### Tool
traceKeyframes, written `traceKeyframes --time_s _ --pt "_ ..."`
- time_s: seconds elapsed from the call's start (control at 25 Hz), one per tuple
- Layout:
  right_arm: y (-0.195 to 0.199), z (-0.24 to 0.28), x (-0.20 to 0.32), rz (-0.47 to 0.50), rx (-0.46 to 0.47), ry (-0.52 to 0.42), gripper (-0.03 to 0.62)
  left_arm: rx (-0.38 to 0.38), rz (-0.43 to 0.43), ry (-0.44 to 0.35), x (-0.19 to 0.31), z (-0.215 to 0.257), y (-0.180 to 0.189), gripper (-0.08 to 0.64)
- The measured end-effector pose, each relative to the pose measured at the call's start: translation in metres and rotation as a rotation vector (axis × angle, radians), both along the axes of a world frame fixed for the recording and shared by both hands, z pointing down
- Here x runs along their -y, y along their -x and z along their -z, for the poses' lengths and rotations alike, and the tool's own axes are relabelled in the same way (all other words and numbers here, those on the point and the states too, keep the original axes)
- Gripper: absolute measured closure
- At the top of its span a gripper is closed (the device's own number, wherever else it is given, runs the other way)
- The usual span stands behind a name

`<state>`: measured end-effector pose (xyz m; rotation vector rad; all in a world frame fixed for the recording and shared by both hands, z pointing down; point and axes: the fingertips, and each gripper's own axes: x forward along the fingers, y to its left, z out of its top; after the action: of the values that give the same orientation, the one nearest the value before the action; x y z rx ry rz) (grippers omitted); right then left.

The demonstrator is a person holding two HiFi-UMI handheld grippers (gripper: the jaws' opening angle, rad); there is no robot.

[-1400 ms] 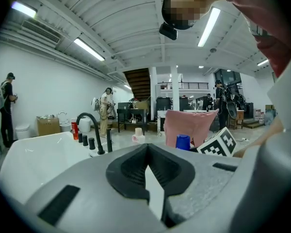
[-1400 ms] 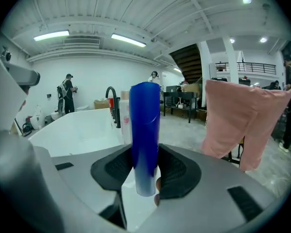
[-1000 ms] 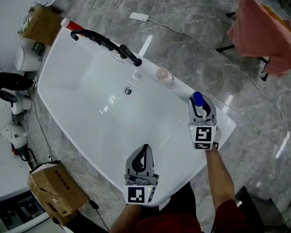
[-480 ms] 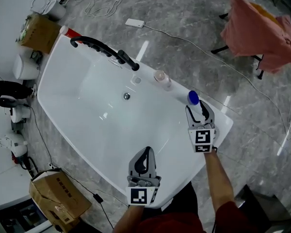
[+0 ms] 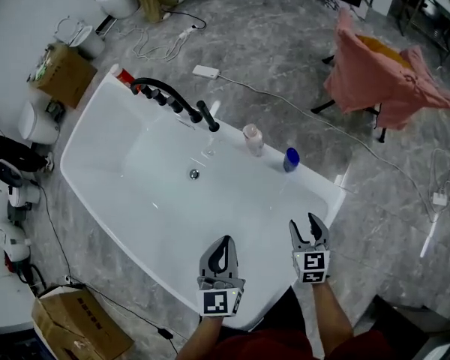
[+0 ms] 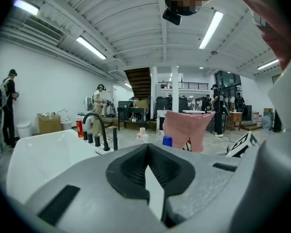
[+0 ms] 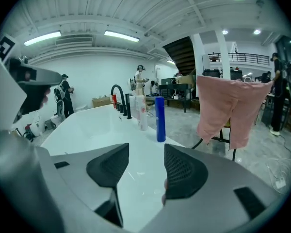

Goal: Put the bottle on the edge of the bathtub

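one blue bottle (image 5: 291, 160) stands on the bathtub (image 5: 319, 192) edge; right tool (image 5: 307, 226) just opened empty, left tool (image 5: 224, 244) clenched.

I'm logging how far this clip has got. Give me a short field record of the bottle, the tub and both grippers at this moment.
blue bottle: upright on the bathtub edge, beside a pale bottle
right gripper: open, jaws have just been opening, nothing between them, clear of the blue bottle
left gripper: shut, nothing held
task state: bottle appears placed
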<state>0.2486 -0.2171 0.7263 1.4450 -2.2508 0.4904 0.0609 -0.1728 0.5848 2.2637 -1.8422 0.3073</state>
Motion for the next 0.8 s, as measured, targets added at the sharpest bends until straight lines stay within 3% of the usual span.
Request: traceKeyframes --time_s 0.32,0.6,0.8 --pt "0.025 0.080 -0.108 -0.040 -0.004 -0.051 0.374 -0.034 -0.077 -0.024 -0.071 0.035 0.036 0.555" --pt "0.087 0.173 -0.174 -0.073 0.043 -0.179 0.379 -0.062 -0.114 -0.043 -0.130 0.081 0.091 0.555" --pt "0.116 0.233 -0.212 -0.071 0.063 -0.285 0.378 -0.053 -0.144 -0.102 -0.161 0.113 0.121 0.555"
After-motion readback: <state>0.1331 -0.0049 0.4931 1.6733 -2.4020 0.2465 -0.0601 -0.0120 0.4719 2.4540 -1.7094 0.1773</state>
